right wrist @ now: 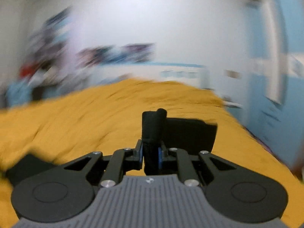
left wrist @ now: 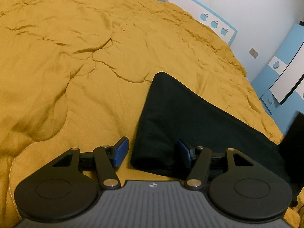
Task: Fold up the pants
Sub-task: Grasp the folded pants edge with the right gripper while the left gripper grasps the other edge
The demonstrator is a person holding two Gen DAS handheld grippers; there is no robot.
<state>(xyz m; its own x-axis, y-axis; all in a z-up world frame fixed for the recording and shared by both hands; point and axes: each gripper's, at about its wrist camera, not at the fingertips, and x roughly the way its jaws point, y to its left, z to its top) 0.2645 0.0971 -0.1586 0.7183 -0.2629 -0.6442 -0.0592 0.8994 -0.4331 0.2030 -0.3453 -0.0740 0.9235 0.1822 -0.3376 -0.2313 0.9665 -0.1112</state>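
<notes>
Bedroom with white walls and pale blue trim; blue apple shapes run along the headboard (left wrist: 214, 23) at the far side. A bed fills most of both views, covered by a mustard-yellow quilt (left wrist: 76, 57), rumpled and creased across its whole surface.

Black pants (left wrist: 180, 117) lie on the quilt at the near right part of the bed in the left wrist view. The cloth is doubled over, with a rounded folded edge nearest the camera and a corner pointing away toward the headboard. It runs off to the right, toward the edge of the bed.

Left tool (left wrist: 153, 154): tilted down toward the bed, jaws standing wide apart. The left blue pad (left wrist: 119, 153) is over bare quilt; the right pad sits over the near end of the pants. The folded edge lies between the jaws, not pinched.

Right tool (right wrist: 151, 156): aimed roughly level across the bed toward the far wall. The background is heavily smeared, the tool itself sharp. Jaws are nearly together and clamped on a bunched strip of the pants (right wrist: 153, 131), which stands up from between the pads. More black cloth spreads behind it to the right, lifted off the quilt (right wrist: 76, 117). A dark patch shows at lower left; cannot tell what it is.
</notes>
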